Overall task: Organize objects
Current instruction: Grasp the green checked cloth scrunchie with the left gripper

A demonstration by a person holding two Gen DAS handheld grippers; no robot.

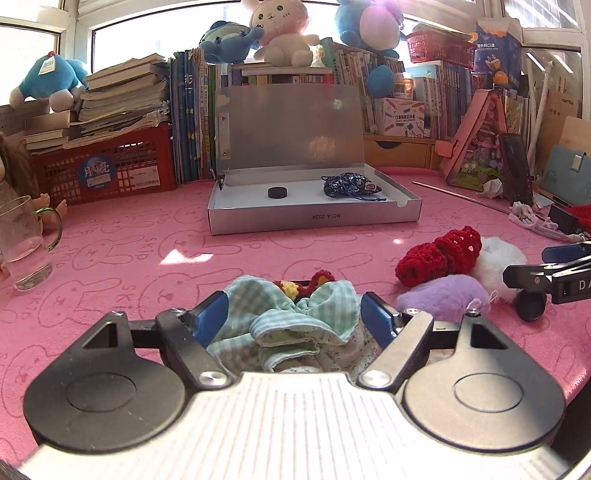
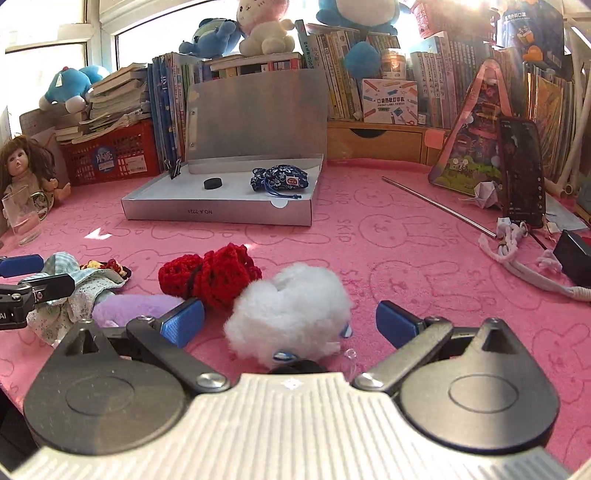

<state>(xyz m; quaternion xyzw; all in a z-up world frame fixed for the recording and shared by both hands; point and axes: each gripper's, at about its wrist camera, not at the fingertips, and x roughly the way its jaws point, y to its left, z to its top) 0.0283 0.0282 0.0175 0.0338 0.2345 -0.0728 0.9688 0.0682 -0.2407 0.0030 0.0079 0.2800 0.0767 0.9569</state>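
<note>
Soft things in front of the open silver box

The silver box (image 2: 218, 214) lies open, lid upright, holding a black puck (image 2: 213, 183) and a blue patterned pouch (image 2: 279, 178). Nearer than the box lie a red crocheted piece (image 2: 210, 275), a white fluffy ball (image 2: 291, 314), a purple plush piece (image 1: 445, 297) and a crumpled green checked cloth (image 1: 291, 321).

Both views are brightly lit from the windows (image 1: 155, 33) behind, where glare is blown out over the toys (image 2: 266, 29), and edges are bent by fisheye distortion.
</note>
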